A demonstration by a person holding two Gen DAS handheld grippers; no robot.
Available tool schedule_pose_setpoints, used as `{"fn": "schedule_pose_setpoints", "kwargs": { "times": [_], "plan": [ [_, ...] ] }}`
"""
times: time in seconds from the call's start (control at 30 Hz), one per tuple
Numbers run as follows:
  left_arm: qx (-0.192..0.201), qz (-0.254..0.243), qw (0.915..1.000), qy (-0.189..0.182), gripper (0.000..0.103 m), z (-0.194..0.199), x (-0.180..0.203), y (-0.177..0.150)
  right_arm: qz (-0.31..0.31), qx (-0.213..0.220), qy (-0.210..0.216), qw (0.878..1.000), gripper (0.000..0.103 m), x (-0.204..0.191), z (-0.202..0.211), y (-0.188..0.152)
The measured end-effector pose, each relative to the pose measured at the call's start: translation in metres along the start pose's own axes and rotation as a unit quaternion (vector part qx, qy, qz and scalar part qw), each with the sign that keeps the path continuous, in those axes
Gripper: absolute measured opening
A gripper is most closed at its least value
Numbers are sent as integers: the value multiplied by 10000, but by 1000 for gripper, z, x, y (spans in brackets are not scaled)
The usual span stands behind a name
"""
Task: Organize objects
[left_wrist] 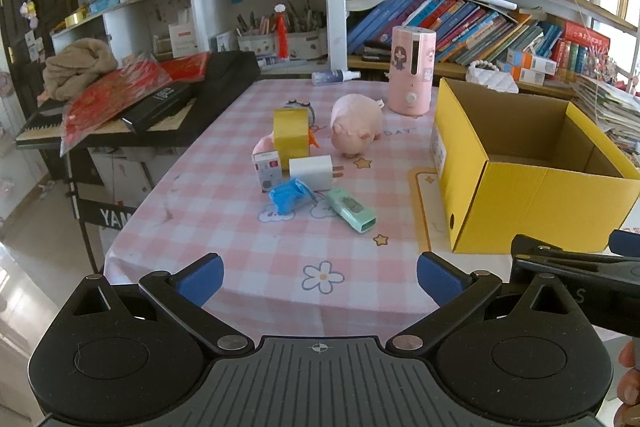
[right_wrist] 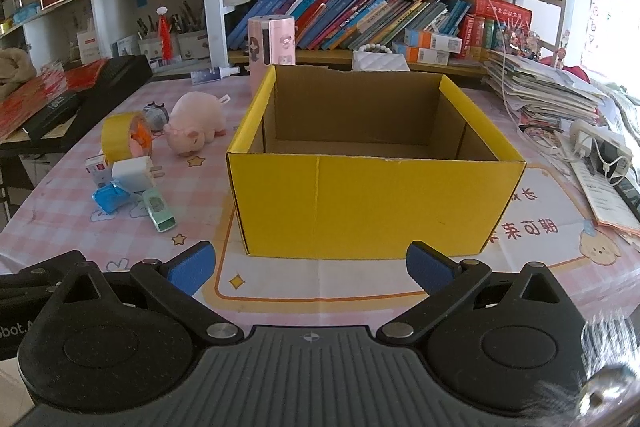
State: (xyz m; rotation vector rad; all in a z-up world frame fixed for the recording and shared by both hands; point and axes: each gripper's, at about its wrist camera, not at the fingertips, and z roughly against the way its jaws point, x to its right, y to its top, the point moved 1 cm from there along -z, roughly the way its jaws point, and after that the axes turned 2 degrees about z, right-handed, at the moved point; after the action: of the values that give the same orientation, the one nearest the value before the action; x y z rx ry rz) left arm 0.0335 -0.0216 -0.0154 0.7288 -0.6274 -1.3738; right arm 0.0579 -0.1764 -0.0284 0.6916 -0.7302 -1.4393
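Note:
A yellow cardboard box point(right_wrist: 372, 195) point(left_wrist: 532, 199) stands open and empty on the pink checked tablecloth. Left of it lies a cluster: a pink plush pig point(left_wrist: 354, 127) point(right_wrist: 194, 125), a yellow tape roll point(left_wrist: 291, 137) point(right_wrist: 122, 137), a white charger plug point(left_wrist: 312, 173) point(right_wrist: 134, 175), a small white carton point(left_wrist: 266, 169), a blue crumpled wrapper point(left_wrist: 288, 197) point(right_wrist: 108, 199) and a mint green device point(left_wrist: 352, 213) point(right_wrist: 160, 213). My left gripper point(left_wrist: 320, 277) is open, short of the cluster. My right gripper point(right_wrist: 311, 269) is open in front of the box.
A pink humidifier point(left_wrist: 412, 71) and a spray bottle point(left_wrist: 334, 77) stand at the table's back. Bookshelves rise behind. A black keyboard with red packets point(left_wrist: 132, 99) sits left. Papers and a power strip point(right_wrist: 596, 143) lie right. The right gripper's body point(left_wrist: 576, 267) shows in the left view.

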Motion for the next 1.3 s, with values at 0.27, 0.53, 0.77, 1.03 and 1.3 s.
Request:
{"fn": "schedule_pose_setpoints", "kwargs": {
  "times": [0.27,0.53,0.77,1.03,1.3],
  "plan": [
    [-52,36,10000,7,103,-4,3,2,41,-46,25,10000,101,2,-7,1],
    [-83,21,9998,167,103,-9,7,1,124,-82,194,9997,94,3,-14,0],
    [-150,-131,9993,327,103,-12,9,-2,140,-137,356,9992,88,1,-18,-3],
    [51,-164,9988,449,101,-8,6,6,294,7,546,9981,86,-4,-16,0],
    [45,-414,9988,269,101,-9,3,5,582,-45,839,9948,65,-11,-19,-3]
  ]
}}
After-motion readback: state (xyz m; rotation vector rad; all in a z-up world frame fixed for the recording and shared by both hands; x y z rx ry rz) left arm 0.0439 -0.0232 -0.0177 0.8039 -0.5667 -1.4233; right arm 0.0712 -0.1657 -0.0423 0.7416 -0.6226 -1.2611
